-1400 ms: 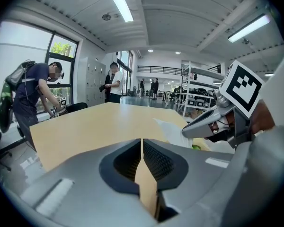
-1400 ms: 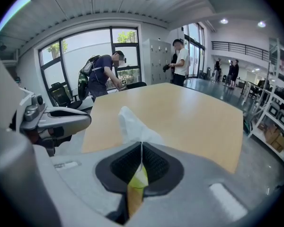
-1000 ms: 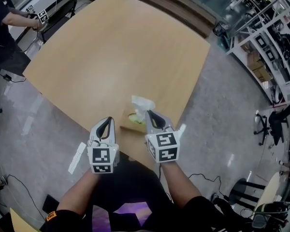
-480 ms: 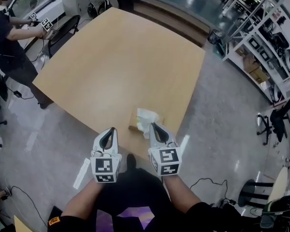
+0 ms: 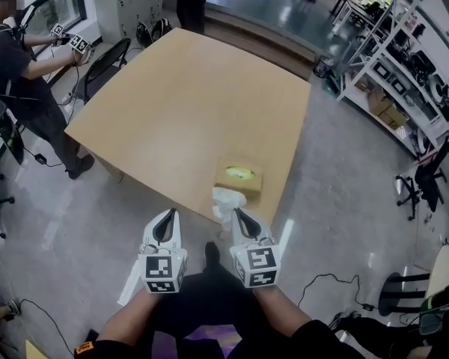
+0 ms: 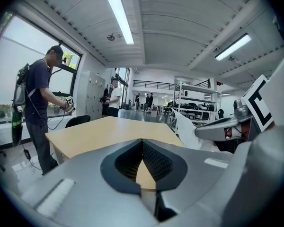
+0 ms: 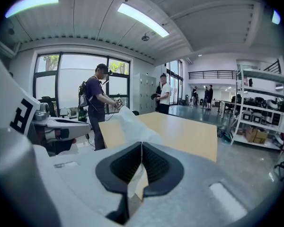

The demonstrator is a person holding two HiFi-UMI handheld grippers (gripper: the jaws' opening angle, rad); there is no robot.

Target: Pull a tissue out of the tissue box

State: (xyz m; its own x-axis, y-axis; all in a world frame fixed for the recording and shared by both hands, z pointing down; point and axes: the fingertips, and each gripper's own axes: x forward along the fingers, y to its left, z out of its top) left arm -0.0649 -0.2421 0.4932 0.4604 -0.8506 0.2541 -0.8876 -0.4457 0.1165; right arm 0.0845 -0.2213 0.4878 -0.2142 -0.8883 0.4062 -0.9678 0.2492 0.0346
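Light, limp, tear-prone tissue [image 5: 226, 199] is pinched by its edge in closed fingers of right gripper [image 5: 239, 214] at the surface's [image 5: 179, 88] near edge beside tissue box [image 5: 239, 176]; left gripper [image 5: 168, 217] fingers closed, empty.

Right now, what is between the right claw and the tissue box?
The white tissue, pinched in the right claw, fills that gap before the tissue box; the head view shows it.
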